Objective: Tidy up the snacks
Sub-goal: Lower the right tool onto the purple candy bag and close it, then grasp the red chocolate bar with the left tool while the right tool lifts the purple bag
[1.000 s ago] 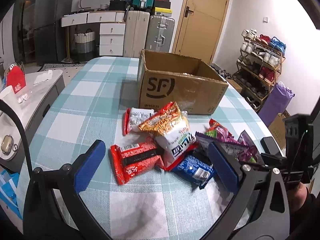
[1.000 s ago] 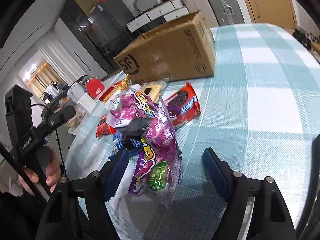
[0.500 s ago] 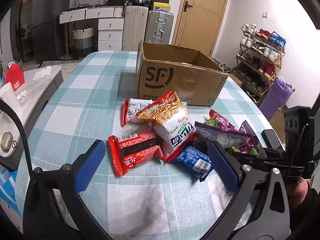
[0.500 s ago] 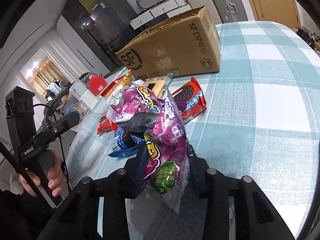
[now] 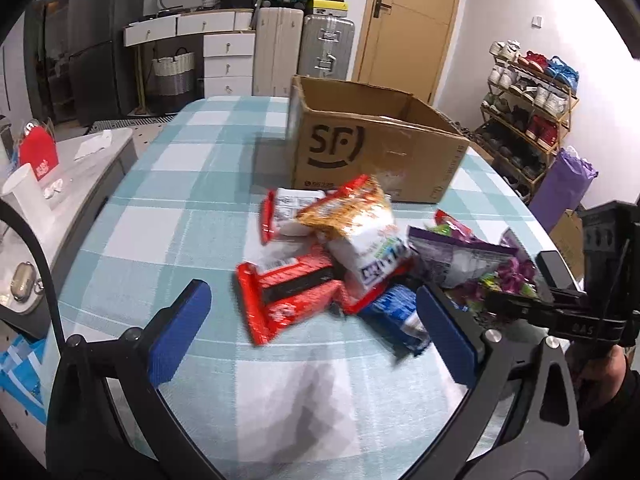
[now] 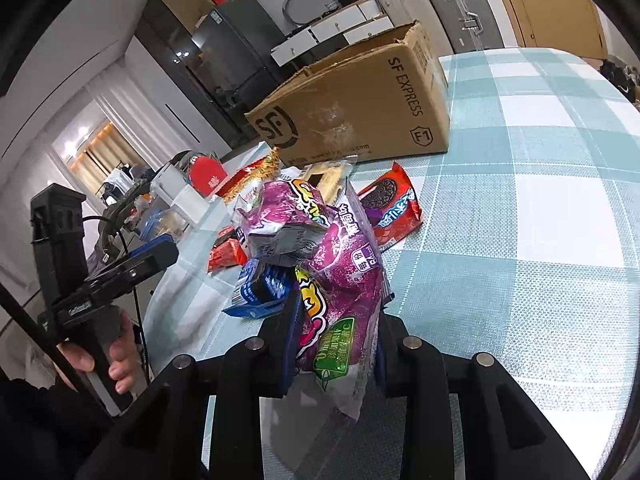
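A pile of snack packs lies on the checked tablecloth in front of an open SF cardboard box [image 5: 376,148]. My right gripper [image 6: 334,336] is shut on the purple snack bag [image 6: 336,276], which also shows in the left wrist view [image 5: 464,260]. My left gripper [image 5: 312,320] is open and empty, hovering just in front of the pile, with a red pack [image 5: 292,296] and a blue pack [image 5: 396,316] between its blue pads. An orange-and-white noodle bag [image 5: 360,228] tops the pile. A red cookie pack [image 6: 392,208] lies beside the purple bag.
The box [image 6: 352,108] stands behind the pile. A grey side counter [image 5: 60,184] with a red item lies left of the table. A shoe rack [image 5: 528,108] and a purple bag [image 5: 564,188] stand at the right. Suitcases and drawers line the back wall.
My right gripper closed on the purple snack bag, from wide open one second ago. My left gripper has shifted slightly left and stays open.
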A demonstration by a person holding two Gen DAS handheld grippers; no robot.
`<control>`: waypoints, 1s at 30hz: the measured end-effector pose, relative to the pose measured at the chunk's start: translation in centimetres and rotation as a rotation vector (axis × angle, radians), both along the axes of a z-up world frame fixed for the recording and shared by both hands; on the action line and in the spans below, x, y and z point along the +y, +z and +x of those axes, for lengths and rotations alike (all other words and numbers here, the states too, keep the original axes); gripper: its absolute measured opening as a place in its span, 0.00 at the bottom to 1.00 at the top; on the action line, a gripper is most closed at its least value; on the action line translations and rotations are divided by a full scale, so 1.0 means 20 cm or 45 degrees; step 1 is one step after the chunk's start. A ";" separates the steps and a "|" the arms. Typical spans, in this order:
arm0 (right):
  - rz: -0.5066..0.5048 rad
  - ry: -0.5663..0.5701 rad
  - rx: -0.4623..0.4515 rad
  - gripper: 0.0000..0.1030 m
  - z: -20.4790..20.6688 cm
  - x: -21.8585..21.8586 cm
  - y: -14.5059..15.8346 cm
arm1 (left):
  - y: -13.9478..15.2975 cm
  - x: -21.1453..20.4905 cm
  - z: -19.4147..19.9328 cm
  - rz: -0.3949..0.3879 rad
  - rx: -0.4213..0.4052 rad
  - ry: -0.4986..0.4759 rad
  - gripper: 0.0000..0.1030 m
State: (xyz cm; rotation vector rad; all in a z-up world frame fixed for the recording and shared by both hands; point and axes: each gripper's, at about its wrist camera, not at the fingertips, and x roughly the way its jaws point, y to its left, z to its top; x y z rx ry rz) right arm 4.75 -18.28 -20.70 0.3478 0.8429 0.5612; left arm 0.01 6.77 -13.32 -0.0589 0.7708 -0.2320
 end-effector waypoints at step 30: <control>0.095 -0.017 -0.025 0.29 -0.05 -0.06 0.00 | -0.28 0.03 0.41 -0.073 0.326 0.103 0.99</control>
